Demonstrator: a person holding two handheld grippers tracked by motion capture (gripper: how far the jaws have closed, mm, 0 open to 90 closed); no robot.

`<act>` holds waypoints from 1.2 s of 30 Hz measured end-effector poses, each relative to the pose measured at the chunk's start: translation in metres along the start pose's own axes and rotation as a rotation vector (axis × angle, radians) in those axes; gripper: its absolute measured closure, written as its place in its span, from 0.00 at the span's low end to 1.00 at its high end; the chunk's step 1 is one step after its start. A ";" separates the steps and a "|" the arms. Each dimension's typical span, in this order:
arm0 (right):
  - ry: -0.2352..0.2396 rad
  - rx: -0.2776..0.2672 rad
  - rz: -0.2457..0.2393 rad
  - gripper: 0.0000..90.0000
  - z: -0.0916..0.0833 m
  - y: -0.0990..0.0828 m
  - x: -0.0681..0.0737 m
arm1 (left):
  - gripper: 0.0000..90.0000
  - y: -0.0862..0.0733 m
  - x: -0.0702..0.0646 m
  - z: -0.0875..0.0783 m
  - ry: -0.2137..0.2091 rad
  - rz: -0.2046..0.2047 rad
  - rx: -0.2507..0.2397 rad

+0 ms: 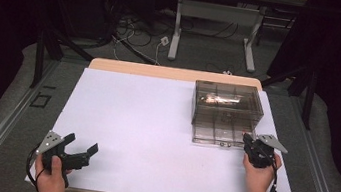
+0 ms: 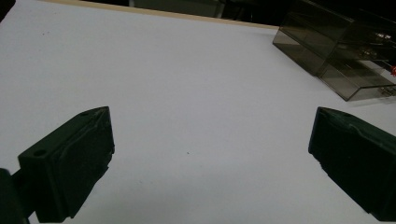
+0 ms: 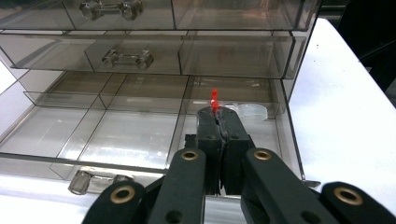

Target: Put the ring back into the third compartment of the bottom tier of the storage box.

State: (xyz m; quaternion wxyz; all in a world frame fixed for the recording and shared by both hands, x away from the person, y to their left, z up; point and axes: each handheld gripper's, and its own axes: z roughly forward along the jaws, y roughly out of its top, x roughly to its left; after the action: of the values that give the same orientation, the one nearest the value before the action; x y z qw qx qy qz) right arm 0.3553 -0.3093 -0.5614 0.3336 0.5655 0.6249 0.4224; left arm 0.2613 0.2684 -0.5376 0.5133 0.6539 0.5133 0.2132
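White tabletop [image 1: 153, 134], wood-edged at the far side, with cables and table legs on the grey floor beyond. Smoky clear drawer cabinet [image 1: 225, 113] standing toward the far right of the surface, bottom drawer [image 3: 116, 135] pulled out, upper two drawers shut behind their clear bar handles. Open drawer split by dividers into compartments; small clear plastic piece [image 3: 251, 112] lying in the right-hand compartment, the rest looking bare.

Right gripper [image 3: 216, 114], held in a hand at the cabinet's front right corner, poised over that right-hand compartment, jaws clamped together on a small red pin [image 3: 215, 100] whose tip sticks up just past the jaw tips. Clear piece just beyond and right of the tips; contact with it not discernible.

Left gripper [image 1: 81, 150], gripped low at the near left of the table, well apart from the cabinet, jaws spread wide over bare white surface, nothing between them.
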 end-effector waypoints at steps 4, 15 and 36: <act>0.005 0.029 -0.008 0.99 -0.001 0.000 0.000 | 0.01 0.000 0.000 0.000 0.000 0.008 0.004; 0.005 0.020 -0.011 0.93 0.002 0.000 0.001 | 0.01 0.000 0.000 0.000 -0.001 0.008 0.005; 0.029 -0.021 -0.017 0.71 -0.002 0.002 0.007 | 0.01 0.001 0.001 0.002 -0.003 0.005 0.008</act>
State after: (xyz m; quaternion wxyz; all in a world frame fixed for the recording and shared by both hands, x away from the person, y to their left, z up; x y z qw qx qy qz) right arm 0.3534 -0.3029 -0.5585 0.3341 0.5504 0.6301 0.4341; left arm 0.2639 0.2678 -0.5380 0.5110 0.6576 0.5115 0.2115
